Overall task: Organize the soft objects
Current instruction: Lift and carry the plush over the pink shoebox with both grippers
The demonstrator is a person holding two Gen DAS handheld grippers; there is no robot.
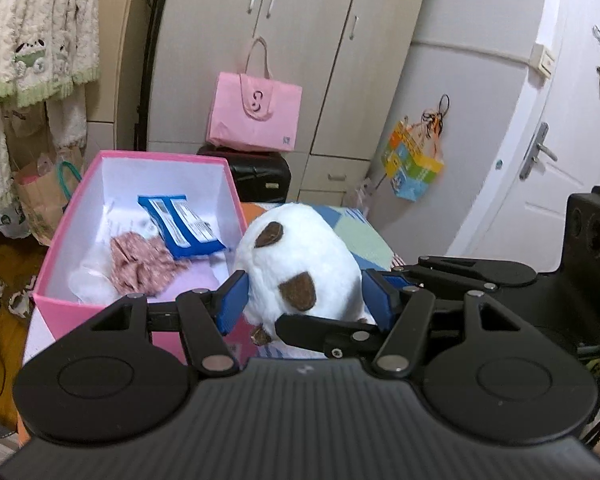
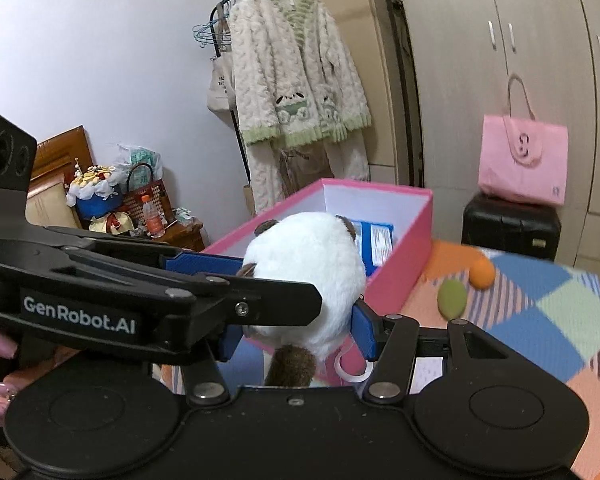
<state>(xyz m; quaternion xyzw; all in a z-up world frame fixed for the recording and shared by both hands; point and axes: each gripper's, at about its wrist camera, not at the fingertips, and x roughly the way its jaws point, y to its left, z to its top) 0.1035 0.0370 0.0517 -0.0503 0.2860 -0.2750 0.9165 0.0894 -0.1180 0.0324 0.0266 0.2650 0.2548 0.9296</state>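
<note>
From the left wrist, the left claw (image 1: 304, 296) has its two blue pads pressed against either side of one white plush (image 1: 300, 264), holding it just right of the pink box (image 1: 140, 156), level with the box's near right corner. Two brown patches show on the plush, and its long axis runs away from the camera, tilted up and left. The right claw (image 1: 340, 334) reaches in from the right under the plush. The box lies open, with one blue packet (image 1: 180, 224) and one pink patterned cloth (image 1: 144, 264) inside; bare white floor shows at its far end. Behind it stand a black case (image 1: 260, 172) and a pink bag (image 1: 256, 116). From the right wrist, the right claw (image 2: 296, 330) also grips the plush (image 2: 308, 272) between its blue pads, the left claw (image 2: 204, 272) crossing in from the left. The plush hangs above the box's (image 2: 404, 276) near wall, brown tail toward the camera. Right of the box, one green (image 2: 452, 298) and one orange (image 2: 482, 274) oval lie on the checked bed cover (image 2: 548, 320).
</note>
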